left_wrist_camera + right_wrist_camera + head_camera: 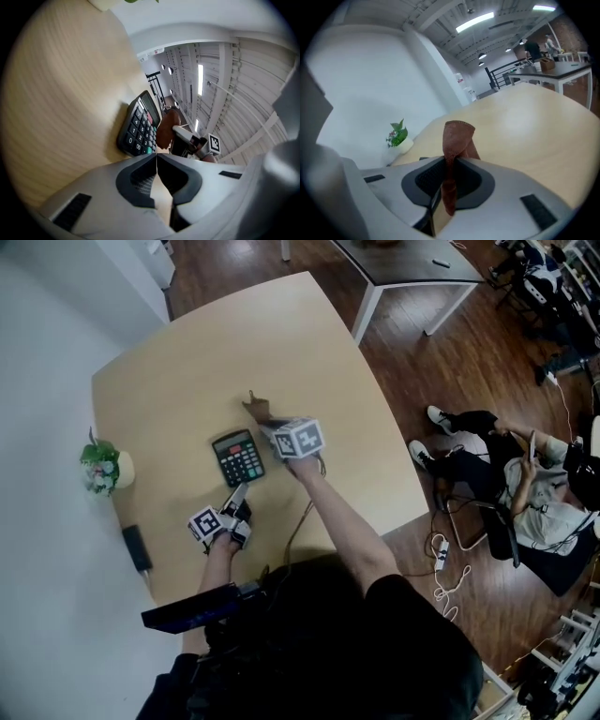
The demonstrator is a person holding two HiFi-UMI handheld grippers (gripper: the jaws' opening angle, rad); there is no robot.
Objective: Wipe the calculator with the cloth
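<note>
The calculator (238, 457) lies flat and keys-up on the pale wooden surface (234, 343), right between the two tools. That looks like the whole setup: one side to steady it, the other to wipe.

The left tongs (238, 493) come in low from the person's side. Their tips are pressed together with nothing between them, and they point at the calculator's near edge. From the left gripper view the calculator (140, 125) sits just ahead of those closed tips (156, 157). I can't confirm contact, but a shut, blunt tip parked there reads as a stop so the calculator won't slide under a wipe.

The right tongs (265, 425) are clamped on the brown cloth (258, 411), at the calculator's far right corner. The right gripper view shows the pinch clearly. The cloth (457, 140) is gripped partway along, with a folded end sticking out past the tips (449, 164). That leaves loose fabric free to drag over the keys without the hard tips scraping them. Whether the cloth touches anything yet, I can't tell.

A small potted plant (101, 465) stands off at the surface's left edge, well apart from the action.
</note>
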